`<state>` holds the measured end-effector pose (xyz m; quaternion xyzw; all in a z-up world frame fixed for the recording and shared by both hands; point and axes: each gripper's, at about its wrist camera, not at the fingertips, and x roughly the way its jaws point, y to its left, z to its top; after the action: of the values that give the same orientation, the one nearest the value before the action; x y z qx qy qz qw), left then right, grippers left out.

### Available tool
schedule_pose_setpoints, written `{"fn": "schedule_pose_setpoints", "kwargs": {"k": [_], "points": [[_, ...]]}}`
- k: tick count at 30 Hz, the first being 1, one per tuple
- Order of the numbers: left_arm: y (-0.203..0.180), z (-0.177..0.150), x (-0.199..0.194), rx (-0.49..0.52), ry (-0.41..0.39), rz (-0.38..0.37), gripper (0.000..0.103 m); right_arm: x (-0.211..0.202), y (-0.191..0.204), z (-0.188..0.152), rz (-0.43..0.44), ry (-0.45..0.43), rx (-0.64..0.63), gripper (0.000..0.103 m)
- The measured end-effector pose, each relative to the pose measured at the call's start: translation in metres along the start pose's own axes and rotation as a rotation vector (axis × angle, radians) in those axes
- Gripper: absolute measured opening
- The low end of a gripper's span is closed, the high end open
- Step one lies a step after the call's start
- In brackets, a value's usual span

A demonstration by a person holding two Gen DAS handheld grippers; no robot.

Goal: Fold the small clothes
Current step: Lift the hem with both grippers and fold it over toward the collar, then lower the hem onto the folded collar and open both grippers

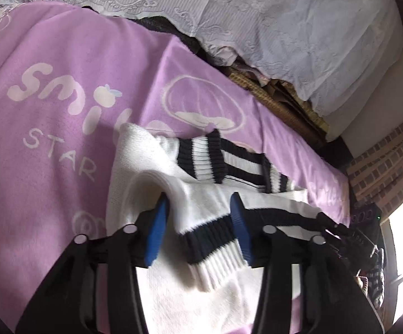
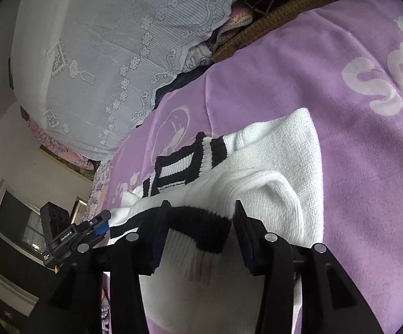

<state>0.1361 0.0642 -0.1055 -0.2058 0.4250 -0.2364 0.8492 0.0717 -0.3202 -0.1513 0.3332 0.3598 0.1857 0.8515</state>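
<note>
Folded white knit sweater [image 1: 151,167] with black-striped cuffs lying on the purple fleece blanket [image 1: 62,144]

I am holding left gripper [image 1: 200,199] and right gripper [image 2: 201,204] spread, each straddling a cuff without pinching

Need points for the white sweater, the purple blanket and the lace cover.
white sweater [image 1: 134,164], left wrist view, on its plain white knit panel.
purple blanket [image 1: 70,44], left wrist view, on bare fabric above the "smile" print.
lace cover [image 2: 90,41], right wrist view, on its patterned middle.
</note>
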Motion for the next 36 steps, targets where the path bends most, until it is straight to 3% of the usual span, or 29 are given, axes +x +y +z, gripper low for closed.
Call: {"fn": "schedule_pose_setpoints", "kwargs": {"k": [2,3,8,9,10,11,12,13,15,19,21,22,23,26,27,29,31,33,36], "points": [[-0.006,-0.008,-0.001,0.009,0.021,-0.021,0.063,-0.006,0.004,-0.008,-0.001,0.000,-0.014,0.046],[-0.009,-0.012,0.000,0.012,0.037,-0.027,0.065,-0.009,0.004,-0.012,-0.004,0.000,-0.019,0.046],[-0.022,-0.025,0.015,0.066,0.089,0.002,0.065,-0.013,0.010,-0.021,-0.017,0.009,-0.050,0.047],[-0.023,-0.025,0.015,0.070,0.088,0.000,0.065,-0.011,0.012,-0.021,-0.022,0.013,-0.060,0.041],[-0.022,-0.025,0.015,0.067,0.086,-0.007,0.063,-0.009,0.014,-0.021,-0.025,0.017,-0.072,0.034],[-0.021,-0.023,0.015,0.060,0.086,-0.022,0.048,-0.008,0.014,-0.022,-0.027,0.026,-0.078,0.020],[-0.019,-0.019,0.017,0.056,0.093,-0.040,0.038,-0.005,0.014,-0.021,-0.021,0.030,-0.072,0.015],[-0.018,-0.015,0.019,0.052,0.098,-0.047,0.019,-0.005,0.013,-0.017,-0.017,0.017,-0.053,0.015],[-0.015,0.001,0.022,0.037,0.086,-0.059,0.015,-0.004,0.013,-0.004,0.011,-0.010,-0.017,0.014],[-0.013,0.037,0.034,0.014,0.020,-0.016,0.014,0.013,0.008,0.041,0.041,-0.082,0.059,0.013],[-0.005,0.048,0.049,-0.024,0.004,-0.001,0.015,0.032,-0.007,0.057,0.041,-0.094,0.116,0.021],[0.004,0.050,0.059,-0.072,0.015,0.019,0.024,0.042,-0.019,0.060,0.045,-0.093,0.168,0.029],[0.014,0.050,0.066,-0.127,0.019,0.047,0.033,0.047,-0.034,0.059,0.047,-0.097,0.230,0.045],[0.030,0.041,0.065,-0.177,-0.011,-0.028,0.036,0.040,-0.048,0.053,0.157,-0.121,0.292,0.046],[0.029,0.041,0.060,-0.167,-0.027,-0.033,0.040,0.034,-0.044,0.054,0.154,-0.138,0.267,0.054],[0.017,0.039,0.037,-0.120,-0.132,0.017,0.074,0.020,-0.033,0.054,0.105,-0.203,0.203,0.065],[0.005,0.036,0.012,-0.054,-0.247,0.067,0.083,0.013,-0.023,0.053,0.074,-0.234,0.152,0.065],[-0.005,0.036,-0.006,-0.004,-0.297,0.049,0.085,0.008,-0.015,0.052,0.067,-0.261,0.120,0.065],[-0.011,0.039,0.002,0.010,-0.238,-0.010,0.085,0.016,0.004,0.051,0.052,-0.247,0.051,0.065]]}}
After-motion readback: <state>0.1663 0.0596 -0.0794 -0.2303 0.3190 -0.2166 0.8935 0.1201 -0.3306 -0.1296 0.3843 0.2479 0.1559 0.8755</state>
